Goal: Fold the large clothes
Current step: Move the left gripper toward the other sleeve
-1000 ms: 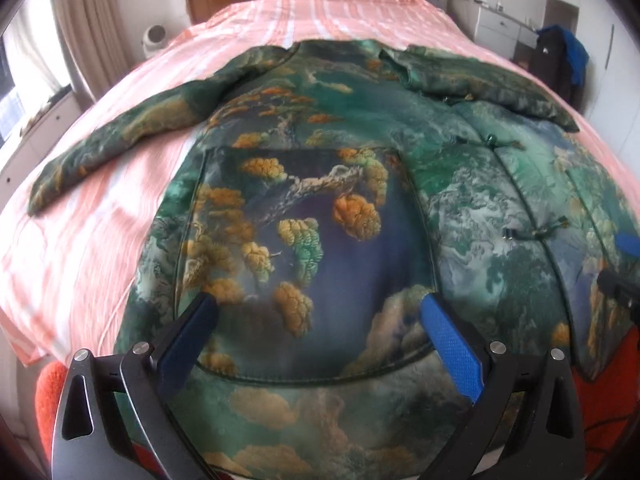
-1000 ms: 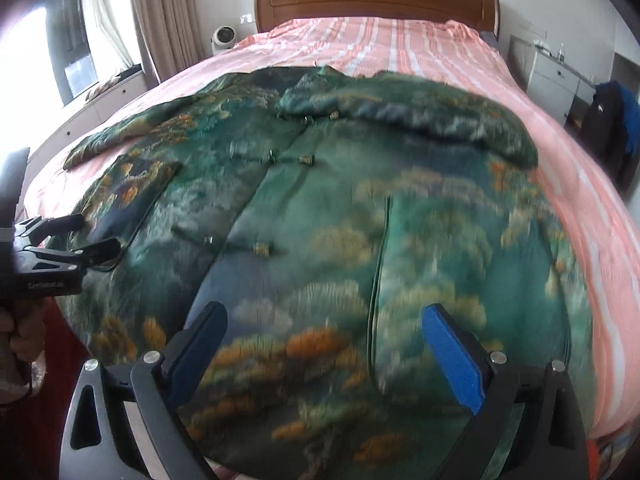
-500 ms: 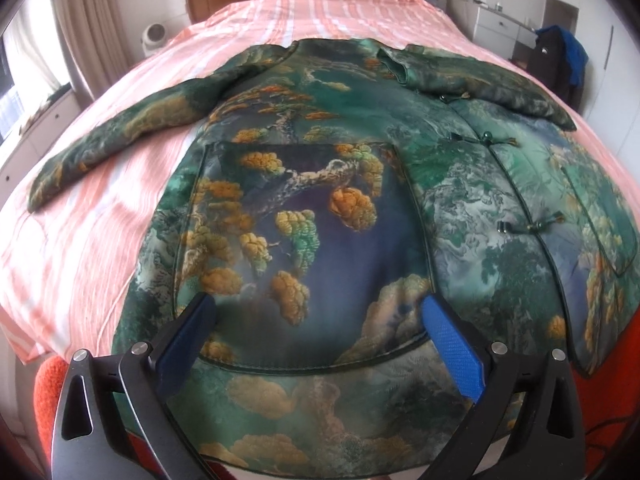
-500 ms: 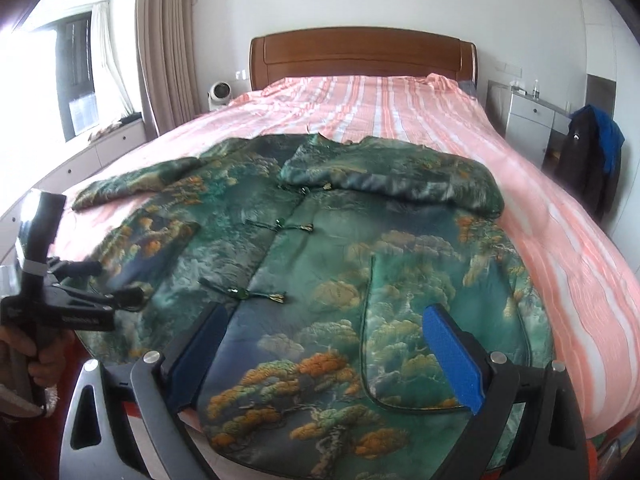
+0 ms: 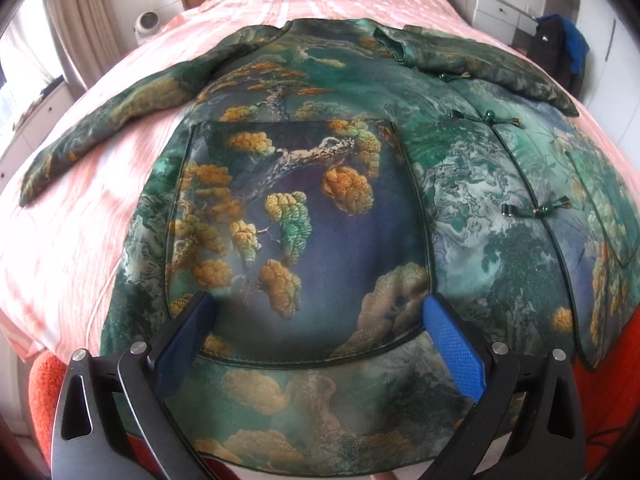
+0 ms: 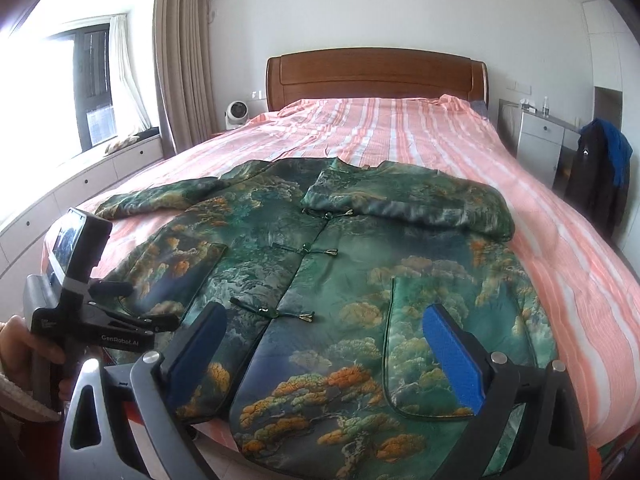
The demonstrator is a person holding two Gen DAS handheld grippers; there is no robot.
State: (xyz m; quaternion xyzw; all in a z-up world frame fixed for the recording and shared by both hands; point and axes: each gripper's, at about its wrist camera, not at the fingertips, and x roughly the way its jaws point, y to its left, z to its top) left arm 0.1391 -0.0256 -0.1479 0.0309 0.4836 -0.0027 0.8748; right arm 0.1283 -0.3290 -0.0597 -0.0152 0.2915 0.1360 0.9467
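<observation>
Garment: we see a green silk-look jacket printed with orange pine trees (image 6: 360,280) spread front-up on the bed, hem at the near edge, collar toward the far headboard.
Closure: knotted frog buttons (image 6: 316,250) run down the middle, done up.
Sleeves: left sleeve (image 5: 108,128) lies straight out to the left on the sheet; right sleeve (image 6: 420,204) is folded across the chest, near the collar.
Pockets: a patch pocket (image 5: 296,240) on each front panel.
Left gripper (image 5: 320,332): we see it released, blue pads (image 5: 454,352) wide apart, over the left pocket near the hem; contact with the cloth we cannot tell.
Right gripper (image 6: 324,352): released too, pads spread, above the right front panel at the near hem, gripping nothing.
Left hand (image 6: 28,348): we see it at the left edge of the right wrist view, around the left gripper's handle.
Bed: pink and white striped sheet (image 6: 400,132), brown wooden headboard (image 6: 376,76) at the far end.
Room: white fan (image 6: 236,114) far left of the bed, grey nightstand (image 6: 540,140) far right, dark coat with blue lining (image 6: 600,176) hanging right of it, beige curtain (image 6: 180,64) by the window on the left.
</observation>
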